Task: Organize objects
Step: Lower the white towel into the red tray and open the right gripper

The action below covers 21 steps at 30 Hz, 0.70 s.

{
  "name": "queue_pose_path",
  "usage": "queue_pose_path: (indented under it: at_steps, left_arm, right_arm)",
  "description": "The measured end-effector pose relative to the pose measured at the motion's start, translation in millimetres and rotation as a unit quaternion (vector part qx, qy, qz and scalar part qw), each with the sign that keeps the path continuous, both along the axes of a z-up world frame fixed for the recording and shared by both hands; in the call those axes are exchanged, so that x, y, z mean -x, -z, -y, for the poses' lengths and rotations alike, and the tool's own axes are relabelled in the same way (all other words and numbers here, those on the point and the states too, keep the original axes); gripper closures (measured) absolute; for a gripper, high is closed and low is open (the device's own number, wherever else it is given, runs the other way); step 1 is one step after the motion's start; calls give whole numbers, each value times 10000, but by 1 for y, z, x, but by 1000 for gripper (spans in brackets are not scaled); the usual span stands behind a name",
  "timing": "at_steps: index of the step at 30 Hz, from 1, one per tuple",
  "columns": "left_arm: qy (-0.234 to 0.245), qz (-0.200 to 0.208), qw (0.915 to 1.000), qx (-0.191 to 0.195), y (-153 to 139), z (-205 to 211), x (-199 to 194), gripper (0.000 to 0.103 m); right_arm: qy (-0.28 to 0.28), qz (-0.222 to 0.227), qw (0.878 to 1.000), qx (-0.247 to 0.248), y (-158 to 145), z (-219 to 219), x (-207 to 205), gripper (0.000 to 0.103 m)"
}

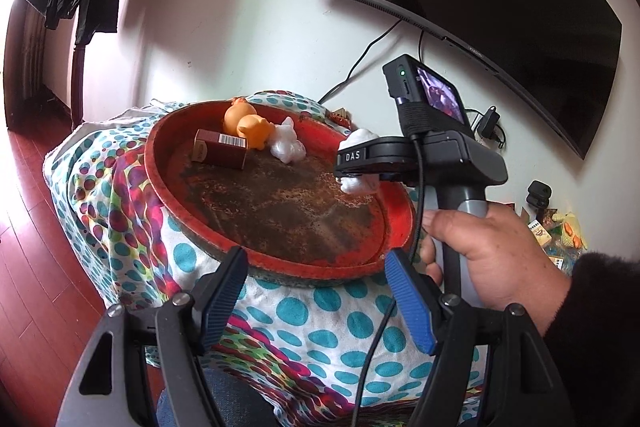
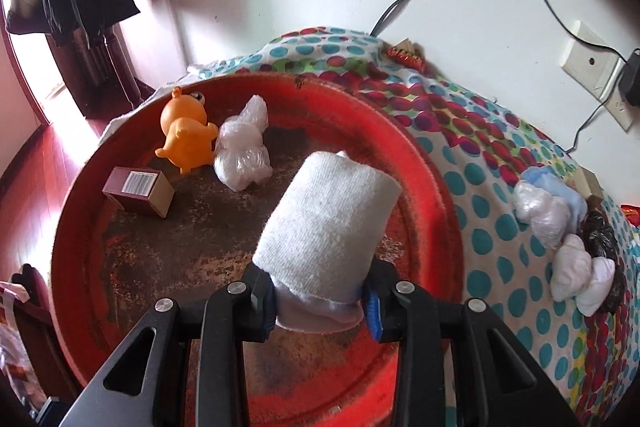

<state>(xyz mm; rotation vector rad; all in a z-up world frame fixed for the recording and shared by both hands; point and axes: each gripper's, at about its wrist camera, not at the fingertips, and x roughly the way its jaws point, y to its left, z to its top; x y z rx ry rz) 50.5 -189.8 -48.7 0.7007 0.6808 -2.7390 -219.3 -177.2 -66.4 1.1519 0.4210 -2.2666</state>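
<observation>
Softly — fluffy white towel roll over worn red tray

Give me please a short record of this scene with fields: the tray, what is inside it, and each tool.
tray: round red tray on a dotted cloth
inside: orange toy, brown box, clear plastic bag
right tool: shut on a rolled white sock, above the tray
left tool: open, nothing between its pads, at the near rim
</observation>
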Motion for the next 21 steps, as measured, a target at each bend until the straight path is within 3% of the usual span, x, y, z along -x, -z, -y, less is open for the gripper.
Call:
queue_pose_path:
  at_steps: [16, 18, 20, 21]
  left_arm:
    - [6, 154, 9997, -163, 7, 5, 6, 30]
    - [9, 131, 9998, -153, 6, 5, 6, 30]
    - [14, 44, 9999, -116, 3, 4, 3, 30]
    - [12, -80, 9999, -106, 0, 4, 0, 30]
  right_arm:
    - [60, 358, 9993, -77, 22, 8, 23, 67]
    - [20, 450, 9990, -21, 23, 8, 24, 56]
    - [138, 118, 9998, 64, 12, 3, 21, 32]
    - [202, -70, 9995, 219, 3, -2, 19, 28]
